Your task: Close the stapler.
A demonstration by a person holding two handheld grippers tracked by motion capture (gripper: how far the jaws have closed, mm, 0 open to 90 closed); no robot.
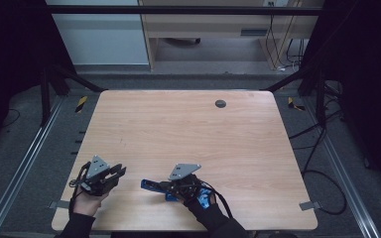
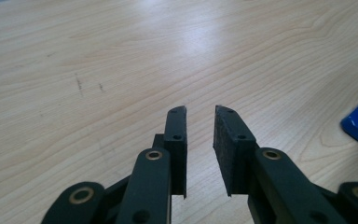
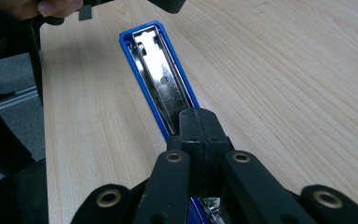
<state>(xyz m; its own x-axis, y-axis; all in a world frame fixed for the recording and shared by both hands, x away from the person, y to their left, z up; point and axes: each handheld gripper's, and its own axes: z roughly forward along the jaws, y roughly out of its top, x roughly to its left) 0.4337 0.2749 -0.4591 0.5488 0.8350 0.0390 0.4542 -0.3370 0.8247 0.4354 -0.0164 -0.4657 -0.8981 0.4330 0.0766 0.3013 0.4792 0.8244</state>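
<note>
Lying flat on desk [image 1: 188,124] near front edge: blue stapler [image 3: 161,79], opened out, metal channel facing up, long axis running straight ahead of R gripper [image 3: 200,126]. R jaws pressed together, pads meeting right over stapler's near part, tips just above metal channel; clamped on it or not – couldn't tell. L gripper [image 2: 200,116] w/ jaws apart, nothing between, stapler's blue corner off to its right.

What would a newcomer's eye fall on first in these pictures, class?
The blue stapler stands out, lying near the front edge of the wooden table with its metal channel showing. The right gripper is over its near end, jaws pressed together. The left gripper hangs open over bare wood to the stapler's left.
</note>
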